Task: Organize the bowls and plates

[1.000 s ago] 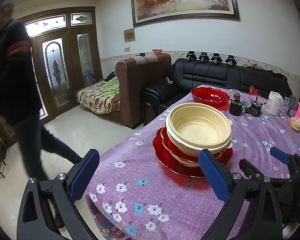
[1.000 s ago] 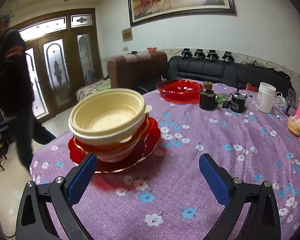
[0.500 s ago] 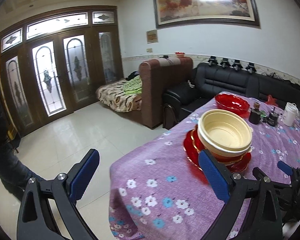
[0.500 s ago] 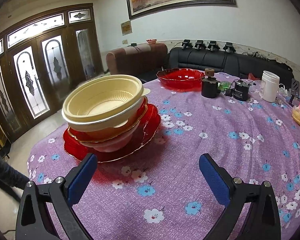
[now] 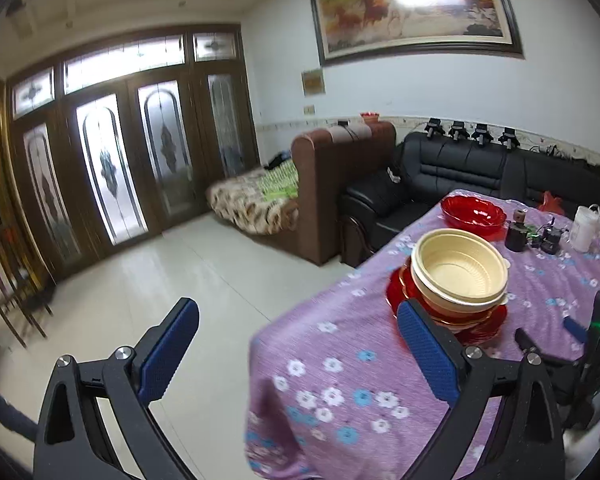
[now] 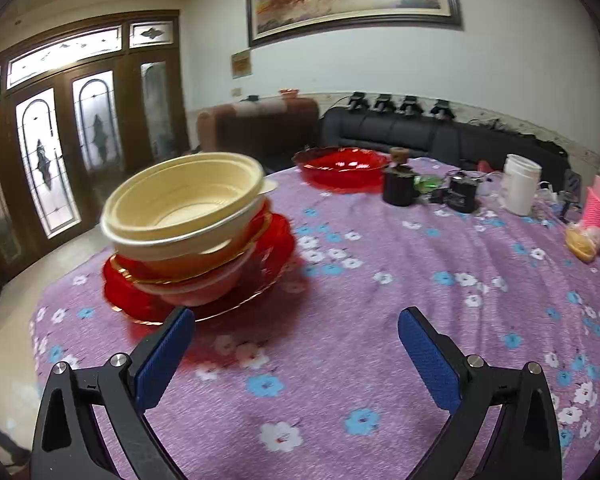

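Hanging spread and empty, left tongs point(image 5: 298, 354) sit off the worktop's point(image 6: 380, 320) near-left edge, over floor. Stack toward the worktop's left: cream bowl point(image 6: 184, 204) on top, nested in red bowls on a red plate point(image 6: 272, 256). Right tongs point(image 6: 292, 354), jaws wide with nothing held, hover just right of the stack. Separate red bowl point(image 6: 340, 166) farther back, well apart.

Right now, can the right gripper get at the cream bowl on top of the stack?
Probably yes. The right gripper is open and empty, and the cream bowl sits uncovered atop the stack, ahead and to its left. Only bare tablecloth lies between them; the left gripper is off the table edge.
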{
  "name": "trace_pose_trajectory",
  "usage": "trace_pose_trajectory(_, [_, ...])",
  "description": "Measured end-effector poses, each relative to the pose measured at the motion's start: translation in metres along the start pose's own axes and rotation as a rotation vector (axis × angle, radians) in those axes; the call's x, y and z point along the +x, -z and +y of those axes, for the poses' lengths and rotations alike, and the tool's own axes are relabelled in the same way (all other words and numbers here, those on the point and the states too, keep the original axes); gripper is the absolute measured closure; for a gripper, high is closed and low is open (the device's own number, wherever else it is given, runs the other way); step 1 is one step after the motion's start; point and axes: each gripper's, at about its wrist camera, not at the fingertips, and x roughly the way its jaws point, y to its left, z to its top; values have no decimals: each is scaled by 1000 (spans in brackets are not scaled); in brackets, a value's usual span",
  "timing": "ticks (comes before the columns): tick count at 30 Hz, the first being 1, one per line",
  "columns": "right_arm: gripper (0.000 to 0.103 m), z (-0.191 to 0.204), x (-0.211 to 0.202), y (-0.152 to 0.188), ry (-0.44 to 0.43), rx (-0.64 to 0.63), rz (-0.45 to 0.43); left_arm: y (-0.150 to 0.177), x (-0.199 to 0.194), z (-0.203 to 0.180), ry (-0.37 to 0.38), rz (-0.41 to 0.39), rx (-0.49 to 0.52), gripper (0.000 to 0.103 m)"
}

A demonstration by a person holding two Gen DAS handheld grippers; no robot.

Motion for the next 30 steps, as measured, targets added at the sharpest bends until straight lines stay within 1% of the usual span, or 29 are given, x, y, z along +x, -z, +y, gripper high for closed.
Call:
trace_pose_trajectory(2, [0, -4, 3, 0, 19, 9, 0, 0, -2, 1, 6, -12, 9, 3])
trace_pose_trajectory(5, [0, -10, 8, 1, 31, 31, 24, 4, 3, -3, 45, 8, 12, 3])
trace_pose_trajectory(10, [0, -12, 8, 1, 52, 36, 26, 14, 18, -16, 114, 38, 27, 3])
trace_pose_trajectory(13, [0, -5, 7, 0, 58, 3, 26, 21, 42, -29, 198, 95, 14, 3])
trace_pose_trajectory(14, [0, -1, 4, -1, 69, -20, 29, 23, 55, -37, 227, 127, 13, 3])
trace_pose_trajectory(16, [0, 7, -7, -4, 73, -43, 44, 25, 71, -47, 273, 172, 13, 3])
trace_pose_trajectory(19, [0, 9, -33, -2, 50, -32, 58, 27, 102, -61, 352, 248, -10, 3])
trace_pose_trajectory(21, [0, 9, -46, 2, 60, -37, 68, 30, 116, -68, 356, 275, -11, 3])
trace_pose_trajectory(25, [0, 10, -51, 3, 81, -32, 93, 35, 136, -79, 349, 315, -20, 3])
trace_pose_trajectory(28, [0, 12, -43, -4, 102, -5, 99, 36, 138, -88, 325, 310, -3, 3])
trace_pose_trajectory(30, [0, 11, -33, -8, 90, 46, 116, 36, 137, -94, 305, 295, 22, 3])
